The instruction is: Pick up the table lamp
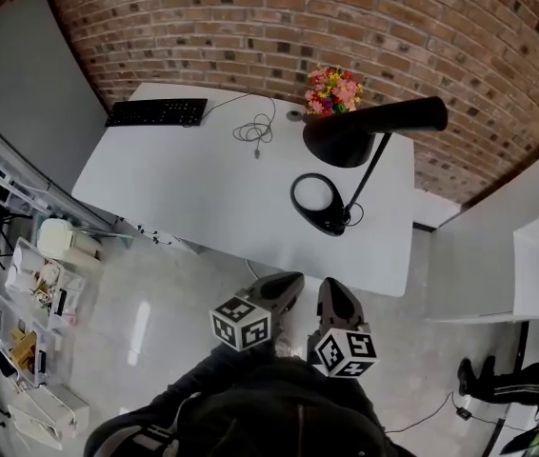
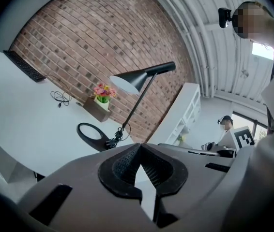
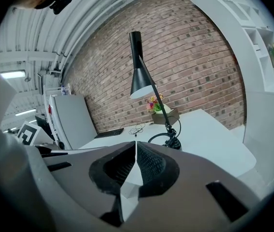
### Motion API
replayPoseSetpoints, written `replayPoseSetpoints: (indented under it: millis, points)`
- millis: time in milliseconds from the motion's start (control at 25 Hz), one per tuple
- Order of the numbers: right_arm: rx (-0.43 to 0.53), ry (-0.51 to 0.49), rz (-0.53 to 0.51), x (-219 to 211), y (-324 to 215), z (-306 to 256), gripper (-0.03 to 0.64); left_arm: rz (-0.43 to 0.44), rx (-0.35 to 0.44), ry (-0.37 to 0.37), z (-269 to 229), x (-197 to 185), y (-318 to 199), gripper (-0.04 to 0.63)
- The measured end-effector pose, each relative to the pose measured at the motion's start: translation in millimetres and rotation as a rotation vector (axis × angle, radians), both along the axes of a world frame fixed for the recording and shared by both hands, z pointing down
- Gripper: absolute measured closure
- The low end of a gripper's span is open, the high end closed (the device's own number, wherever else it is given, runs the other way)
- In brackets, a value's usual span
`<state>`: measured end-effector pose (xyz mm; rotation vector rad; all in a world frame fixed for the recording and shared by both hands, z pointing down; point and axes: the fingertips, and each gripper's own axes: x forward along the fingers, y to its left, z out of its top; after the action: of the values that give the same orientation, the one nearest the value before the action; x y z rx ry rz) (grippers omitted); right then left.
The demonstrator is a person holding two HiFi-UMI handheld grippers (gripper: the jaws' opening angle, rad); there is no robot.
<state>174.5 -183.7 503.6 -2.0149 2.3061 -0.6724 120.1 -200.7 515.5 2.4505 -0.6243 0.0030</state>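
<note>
A black table lamp [image 1: 346, 160] stands on the right part of the white table [image 1: 184, 188], with a ring-shaped base [image 1: 319, 203], a thin slanted stem and a cone shade [image 1: 341, 139]. The lamp [image 2: 127, 98] also shows in the left gripper view and the lamp [image 3: 149, 98] in the right gripper view, ahead of the jaws and apart from them. My left gripper [image 1: 284, 288] and right gripper [image 1: 334, 298] hang side by side short of the table's near edge. Both are shut with nothing between their jaws.
A black keyboard [image 1: 157, 112] lies at the table's far left, a coiled cable [image 1: 255, 131] near the middle. A box of flowers [image 1: 333, 91] stands behind the lamp against the brick wall. White shelving [image 1: 527, 255] stands right; cluttered trays [image 1: 27, 303] sit left.
</note>
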Motion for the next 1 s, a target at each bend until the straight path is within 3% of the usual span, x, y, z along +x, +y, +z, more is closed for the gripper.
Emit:
replayPoseSetpoints:
  millis: [720, 1000]
  points:
    - [0.038, 0.062, 0.136, 35, -117, -29, 0.603, 0.097, 0.041, 0.097, -43, 21, -136, 0.588]
    - [0.074, 0.099, 0.226, 49, -134, -32, 0.603, 0.190, 0.023, 0.210, -57, 25, -161, 0.588]
